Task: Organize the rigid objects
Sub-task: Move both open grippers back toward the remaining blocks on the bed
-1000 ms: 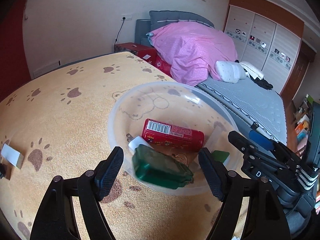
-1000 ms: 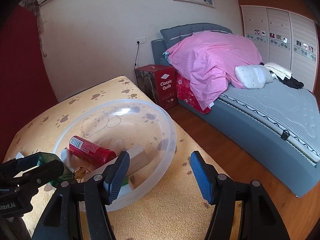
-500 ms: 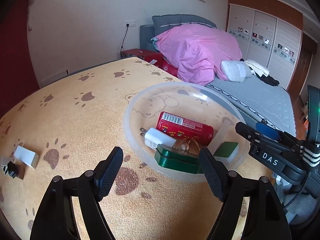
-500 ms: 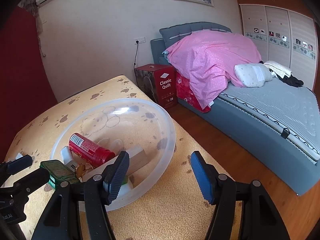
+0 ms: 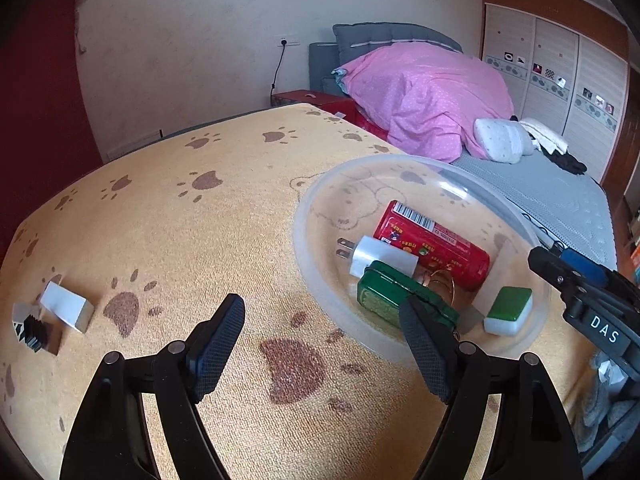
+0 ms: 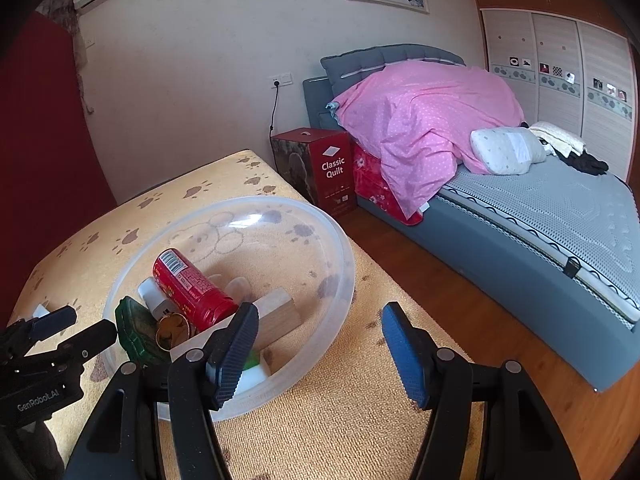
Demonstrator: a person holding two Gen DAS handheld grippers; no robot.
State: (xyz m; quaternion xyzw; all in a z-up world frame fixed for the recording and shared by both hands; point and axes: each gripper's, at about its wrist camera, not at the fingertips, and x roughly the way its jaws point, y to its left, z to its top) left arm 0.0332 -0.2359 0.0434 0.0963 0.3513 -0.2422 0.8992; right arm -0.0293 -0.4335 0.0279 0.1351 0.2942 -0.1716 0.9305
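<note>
Since the earlier frame the green tin (image 5: 394,294) has left the left gripper (image 5: 322,350) and now lies in the clear bowl (image 5: 316,276), and that gripper has drawn back over the yellow paw-print table (image 5: 168,232); its jaws are spread and empty. The right gripper (image 6: 316,350) is likewise spread with nothing between its pads, hanging over the bowl's near rim and unmoved. Nearest the left gripper, the tin rests partly on the white charger (image 5: 378,256) and against a brass ring (image 5: 440,284), so it sits tilted and could slide if the bowl is nudged. Just beside it lie a green-and-white tile (image 5: 508,310), a wooden block (image 6: 276,312) and a red can (image 5: 432,246) on its side. Risk, as judged: the right gripper's inner finger overlaps the rim, and a careless move could tip or shove the light bowl towards the table edge, beyond which is the floor. Far left on the table, a white block (image 5: 66,306) and a small black piece (image 5: 34,330) remain outside the bowl; reaching for them means crossing open cloth, where the small piece may be hard to pinch
</note>
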